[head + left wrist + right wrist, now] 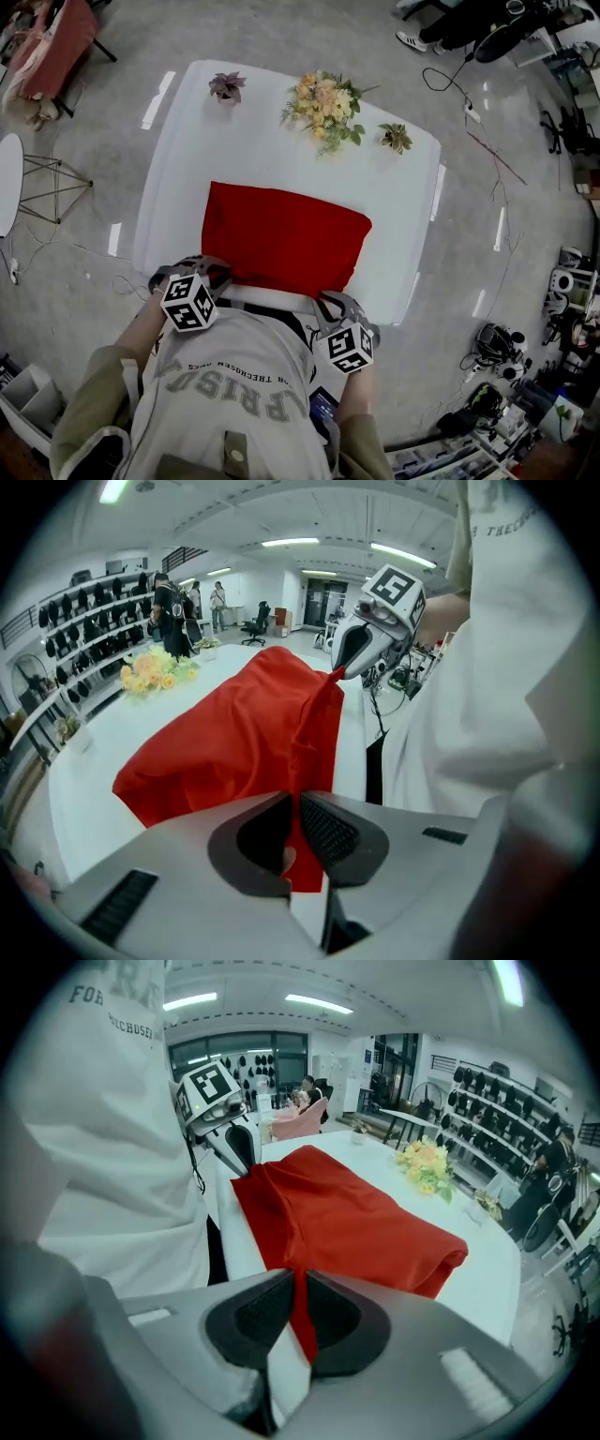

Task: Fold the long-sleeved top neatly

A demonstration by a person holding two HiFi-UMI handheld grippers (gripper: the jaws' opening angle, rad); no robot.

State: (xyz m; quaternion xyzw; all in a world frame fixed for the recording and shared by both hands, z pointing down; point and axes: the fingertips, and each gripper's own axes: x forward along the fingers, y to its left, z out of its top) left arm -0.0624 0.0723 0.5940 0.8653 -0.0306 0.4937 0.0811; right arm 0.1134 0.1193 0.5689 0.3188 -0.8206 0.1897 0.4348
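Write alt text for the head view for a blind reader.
From above: a person at a white table holds a red top by its near edge, one corner in the left gripper, the other in the right gripper. A yellow bouquet and two small plants stand at the far edge.

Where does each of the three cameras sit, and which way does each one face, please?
Head view: on the person's head, facing steeply down at the white table and red top; shirt, left gripper and right gripper show.
Left gripper view: on the left gripper, looking along its jaws over the top toward the right gripper; shirt shows.
Right gripper view: on the right gripper, facing the left gripper; shirt shows.
Shared: both gripper views see the top, the flowers.
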